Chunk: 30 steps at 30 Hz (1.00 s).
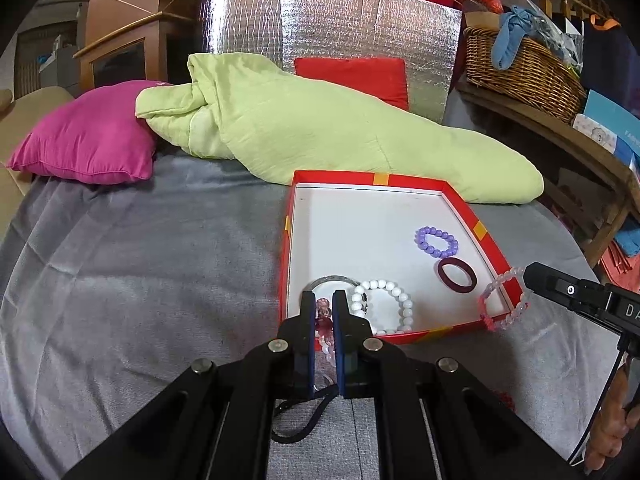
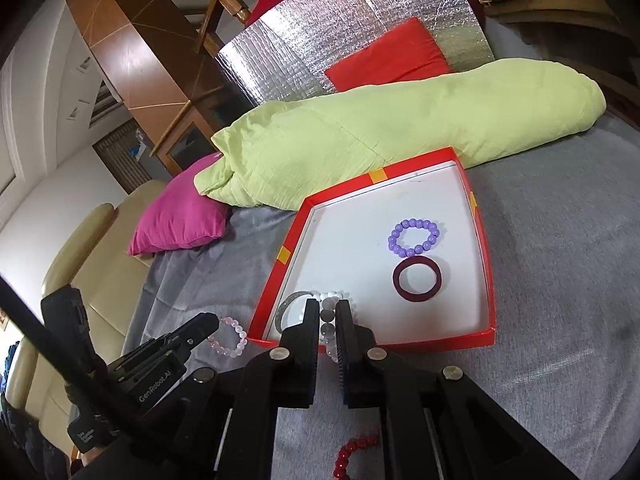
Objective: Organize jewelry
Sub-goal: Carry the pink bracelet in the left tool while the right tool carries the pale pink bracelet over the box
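A red box (image 1: 400,180) (image 2: 440,340) with a white floor lies on the grey bedsheet. In it are a purple bead bracelet (image 1: 435,232) (image 2: 414,223), a dark maroon bangle (image 1: 440,276) (image 2: 418,299), a white bead bracelet (image 1: 382,283) and a silvery bangle (image 1: 332,279) (image 2: 286,304). My left gripper (image 1: 324,298) (image 2: 214,322) hovers at the box's near left corner, shut on a pink bead bracelet (image 1: 325,316) (image 2: 230,338). My right gripper (image 2: 326,306) (image 1: 528,274) is shut on a translucent bead bracelet (image 1: 504,300) (image 2: 326,320) near the front wall. A red bead bracelet (image 2: 352,456) lies on the sheet.
A rolled green quilt (image 1: 320,132) lies right behind the box, with a magenta pillow (image 1: 88,140) to its left. A foil panel (image 1: 320,20) and red cushion (image 1: 352,76) stand at the back. A wicker basket (image 1: 520,68) sits on the wooden ledge. A black cord (image 1: 304,424) lies under my left gripper.
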### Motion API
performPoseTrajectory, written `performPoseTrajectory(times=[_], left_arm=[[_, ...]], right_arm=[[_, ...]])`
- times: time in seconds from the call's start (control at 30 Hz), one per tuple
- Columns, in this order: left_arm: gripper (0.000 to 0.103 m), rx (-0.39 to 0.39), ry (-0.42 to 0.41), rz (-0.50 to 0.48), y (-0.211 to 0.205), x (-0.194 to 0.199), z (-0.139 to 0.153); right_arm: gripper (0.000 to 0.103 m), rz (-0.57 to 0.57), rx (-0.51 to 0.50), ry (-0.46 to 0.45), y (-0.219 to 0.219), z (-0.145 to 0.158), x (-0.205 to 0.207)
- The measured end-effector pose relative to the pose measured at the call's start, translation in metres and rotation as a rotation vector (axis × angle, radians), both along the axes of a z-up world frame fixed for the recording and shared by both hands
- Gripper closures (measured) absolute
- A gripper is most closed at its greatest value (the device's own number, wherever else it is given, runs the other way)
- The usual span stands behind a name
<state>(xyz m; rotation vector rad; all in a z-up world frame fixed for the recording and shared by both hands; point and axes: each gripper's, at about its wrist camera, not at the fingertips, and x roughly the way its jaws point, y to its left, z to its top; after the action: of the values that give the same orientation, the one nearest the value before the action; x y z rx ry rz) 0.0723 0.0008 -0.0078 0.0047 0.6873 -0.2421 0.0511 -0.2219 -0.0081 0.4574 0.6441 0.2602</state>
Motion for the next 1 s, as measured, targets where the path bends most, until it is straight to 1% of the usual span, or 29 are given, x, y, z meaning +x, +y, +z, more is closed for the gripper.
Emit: performPoseTrajectory(times=[0.23, 0.57, 0.73, 0.83, 1.0], left_arm=[[0.094, 0.002, 0.003, 0.003, -0.001, 0.004, -0.001], [0.094, -0.029, -0.006, -0.023, -0.006, 0.018, 0.003], [0.094, -0.024, -0.002, -0.060, -0.016, 0.035, 0.002], [0.094, -0.048, 0.004, -0.073, -0.017, 0.045, 0.002], [0.094, -0.085, 0.040, -0.093, -0.017, 0.068, -0.001]], right_arm=[[0.094, -0.016, 0.001, -0.007, -0.003, 0.000, 0.005], [0.094, -0.039, 0.012, -0.010, -0.013, 0.001, 0.017], [0.094, -0.040, 0.028, -0.011, -0.012, 0.002, 0.029], [0.094, -0.043, 0.031, -0.013, -0.012, 0.002, 0.037], [0.094, -0.052, 0.056, 0.007, -0.011, -0.004, 0.056]])
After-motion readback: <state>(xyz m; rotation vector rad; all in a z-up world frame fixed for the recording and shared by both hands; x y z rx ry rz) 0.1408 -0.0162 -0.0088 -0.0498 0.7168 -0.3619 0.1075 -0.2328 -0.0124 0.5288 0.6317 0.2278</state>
